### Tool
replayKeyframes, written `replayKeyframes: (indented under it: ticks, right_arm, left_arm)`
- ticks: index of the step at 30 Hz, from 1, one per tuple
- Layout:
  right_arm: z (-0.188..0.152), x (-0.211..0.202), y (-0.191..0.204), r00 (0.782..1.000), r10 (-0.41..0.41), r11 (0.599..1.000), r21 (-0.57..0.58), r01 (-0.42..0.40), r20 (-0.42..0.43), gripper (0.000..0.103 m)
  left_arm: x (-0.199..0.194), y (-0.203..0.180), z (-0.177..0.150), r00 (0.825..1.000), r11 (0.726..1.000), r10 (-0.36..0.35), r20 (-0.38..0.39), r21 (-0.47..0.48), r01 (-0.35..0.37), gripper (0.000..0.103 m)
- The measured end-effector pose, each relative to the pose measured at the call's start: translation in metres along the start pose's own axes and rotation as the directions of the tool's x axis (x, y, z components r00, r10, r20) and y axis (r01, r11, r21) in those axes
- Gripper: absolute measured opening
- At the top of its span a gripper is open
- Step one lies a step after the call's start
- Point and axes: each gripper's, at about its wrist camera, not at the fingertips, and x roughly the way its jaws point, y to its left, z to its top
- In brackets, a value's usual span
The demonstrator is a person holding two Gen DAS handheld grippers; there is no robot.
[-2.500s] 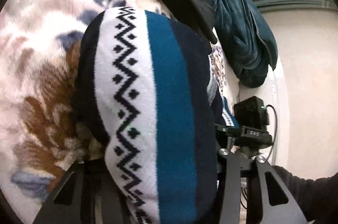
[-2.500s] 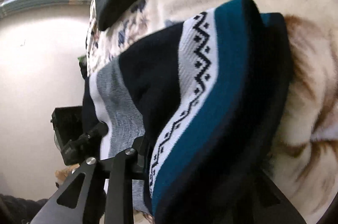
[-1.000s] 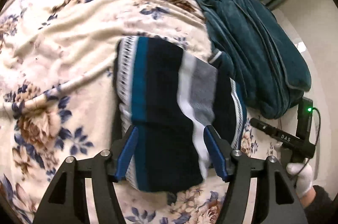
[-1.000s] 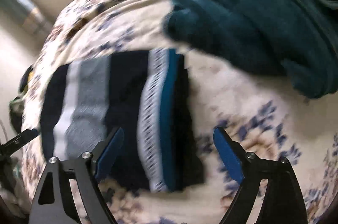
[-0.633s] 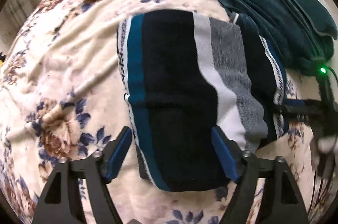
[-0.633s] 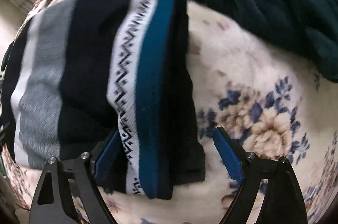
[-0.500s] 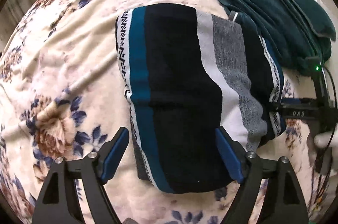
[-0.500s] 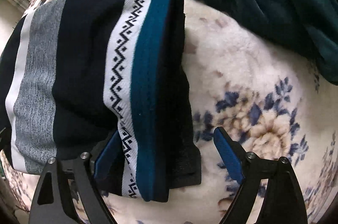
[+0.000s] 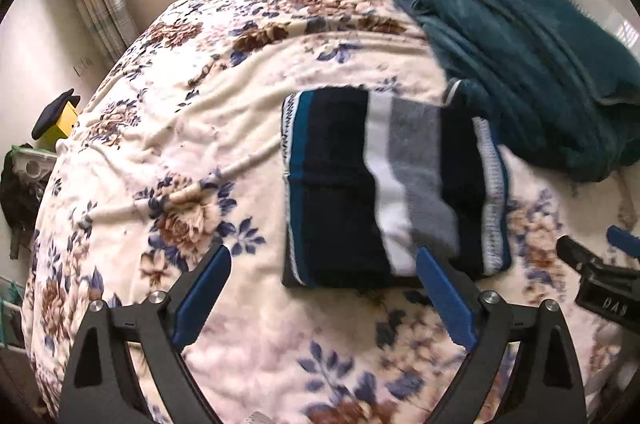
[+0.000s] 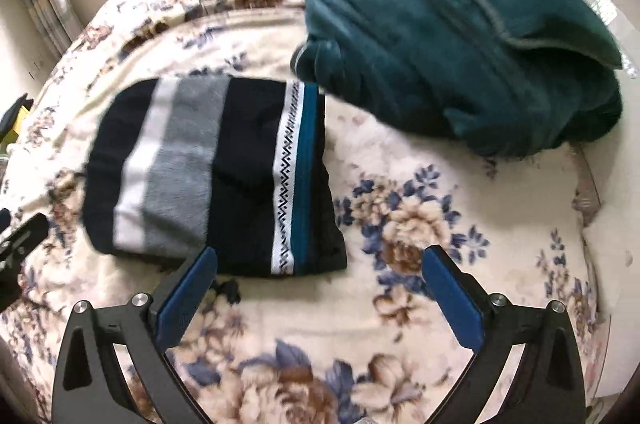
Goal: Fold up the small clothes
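A folded striped garment [image 9: 384, 184], navy, white, grey and teal with a zigzag band, lies flat on the floral blanket [image 9: 192, 152]. It also shows in the right wrist view [image 10: 212, 172]. My left gripper [image 9: 324, 268] is open and empty, held above and just short of the garment's near edge. My right gripper [image 10: 320, 268] is open and empty, near the garment's near right corner. The right gripper's body shows at the right edge of the left wrist view [image 9: 600, 288].
A heap of dark teal plush fabric [image 9: 520, 56] lies at the back right of the bed, touching the garment's far corner; it also shows in the right wrist view [image 10: 452, 36]. A yellow box with a dark cap [image 9: 60, 120] sits off the bed's left side. Curtains and wall lie behind.
Both grippers let go of the garment and pulled back and up. The garment now lies folded flat on the blanket, farther from both cameras.
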Motion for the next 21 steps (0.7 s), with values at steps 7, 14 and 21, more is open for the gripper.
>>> replayKeyframes:
  ticks: [7,14,21]
  right_arm:
    - [-0.026,-0.132,-0.01,0.994,-0.019,1.0,0.002,0.019,0.107,0.103]
    - [-0.056,-0.261,-0.023,0.978,-0.017,1.0,0.012,0.015,0.206,0.103]
    - [-0.094,-0.378,-0.036,0.955,-0.005,1.0,-0.004,0.006,0.296,0.103]
  left_arm:
    - [-0.096,-0.012,-0.015,0.998,1.0,-0.012,0.069,-0.006,0.012,0.095]
    - [-0.198,-0.019,-0.03,0.993,1.0,-0.008,0.119,-0.007,0.009,0.095]
    - [-0.295,-0.029,-0.05,0.983,1.0,-0.002,0.186,0.008,0.0,0.095]
